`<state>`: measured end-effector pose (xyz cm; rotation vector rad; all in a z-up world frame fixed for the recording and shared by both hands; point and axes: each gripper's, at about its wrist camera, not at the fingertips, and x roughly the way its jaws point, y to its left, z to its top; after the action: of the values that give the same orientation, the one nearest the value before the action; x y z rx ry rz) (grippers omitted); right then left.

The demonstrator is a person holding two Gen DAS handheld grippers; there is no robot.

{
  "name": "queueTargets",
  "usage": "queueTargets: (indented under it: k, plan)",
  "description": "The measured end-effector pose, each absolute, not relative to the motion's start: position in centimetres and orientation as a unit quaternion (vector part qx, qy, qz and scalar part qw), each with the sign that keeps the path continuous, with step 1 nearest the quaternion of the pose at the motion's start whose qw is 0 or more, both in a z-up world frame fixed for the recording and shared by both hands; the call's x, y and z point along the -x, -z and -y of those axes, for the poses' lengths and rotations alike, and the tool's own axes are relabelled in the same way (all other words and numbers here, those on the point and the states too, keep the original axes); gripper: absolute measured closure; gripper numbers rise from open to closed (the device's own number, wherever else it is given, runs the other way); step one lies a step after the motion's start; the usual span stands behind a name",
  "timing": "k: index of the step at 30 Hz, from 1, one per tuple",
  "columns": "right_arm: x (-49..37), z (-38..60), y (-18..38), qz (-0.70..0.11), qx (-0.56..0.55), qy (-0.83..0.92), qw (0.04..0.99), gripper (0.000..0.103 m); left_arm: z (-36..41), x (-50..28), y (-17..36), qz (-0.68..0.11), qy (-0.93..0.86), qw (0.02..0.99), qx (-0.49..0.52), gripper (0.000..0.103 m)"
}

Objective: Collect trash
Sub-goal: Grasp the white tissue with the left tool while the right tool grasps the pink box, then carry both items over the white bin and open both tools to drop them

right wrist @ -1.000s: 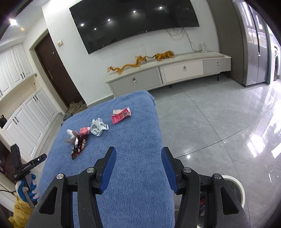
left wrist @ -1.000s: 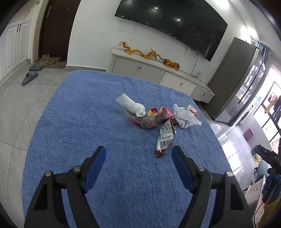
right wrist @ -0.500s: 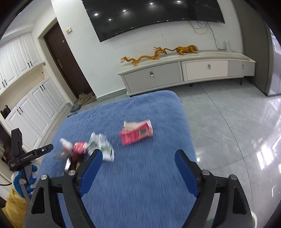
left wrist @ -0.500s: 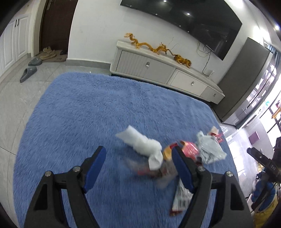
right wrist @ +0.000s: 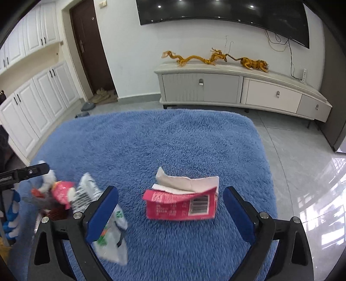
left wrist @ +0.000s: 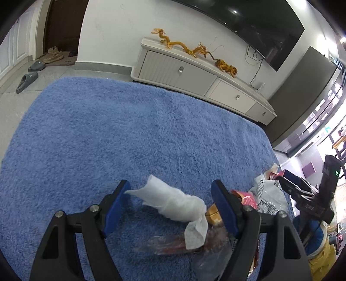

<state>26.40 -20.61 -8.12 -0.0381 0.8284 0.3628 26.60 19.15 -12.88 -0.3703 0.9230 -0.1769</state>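
Trash lies on a blue shaggy rug [left wrist: 129, 134]. In the left wrist view my left gripper [left wrist: 170, 194] is open, with a crumpled white tissue [left wrist: 173, 203] lying between its fingers. A clear and red wrapper [left wrist: 186, 246] lies just below the tissue, and a silver wrapper [left wrist: 270, 198] lies to the right. In the right wrist view my right gripper [right wrist: 170, 201] is open around a torn pink carton [right wrist: 181, 205] on the rug [right wrist: 173, 140]. A clear plastic bag [right wrist: 110, 233] lies by its left finger, next to a pile of wrappers [right wrist: 60, 194].
A low white TV cabinet [right wrist: 237, 86] with golden dragon figures stands past the rug, under a wall TV [right wrist: 216, 10]. Slippers [left wrist: 27, 80] lie on the tiled floor by a dark door. My other gripper shows at the right edge of the left wrist view [left wrist: 307, 194].
Both grippers have moved forward and down to the rug. The tissue now lies between the left fingers and the pink carton between the right fingers. The right gripper has opened wider.
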Motion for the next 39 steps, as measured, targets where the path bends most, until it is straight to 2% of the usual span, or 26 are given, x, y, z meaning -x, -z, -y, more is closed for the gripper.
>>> queueTargets:
  k: [3,5,6,8,13,24,39]
  plan:
    - [-27.7,20.8,9.3,-0.419,0.013,-0.156,0.894,0.005,-18.9,-26.8,13.4,-0.44,0.083,0.876,0.178,0.03]
    - [-28.5,21.2,10.0,-0.43,-0.004,-0.154,0.89,0.006,-18.7,-26.9,13.4,-0.439,0.086,0.877,0.177,0.041]
    - [-28.7,21.4,10.2,-0.432,-0.009,-0.155,0.888,0.013,-18.6,-27.0,13.5,-0.438,0.082,0.878,0.172,0.044]
    - [-28.6,21.8,10.1,-0.426,-0.012,-0.154,0.891,0.029,-18.4,-27.1,13.5,-0.439,0.082,0.88,0.164,0.063]
    - [-27.8,22.0,9.8,-0.422,-0.011,-0.165,0.892,0.033,-18.8,-26.5,13.5,-0.432,0.091,0.879,0.179,0.09]
    - [-22.1,23.7,6.4,-0.389,-0.03,-0.166,0.906,0.033,-21.3,-22.4,9.2,-0.392,0.089,0.893,0.202,0.093]
    - [-7.1,29.2,1.9,-0.353,-0.087,-0.177,0.915,0.033,-20.1,-11.8,1.4,-0.343,0.133,0.91,0.191,0.093]
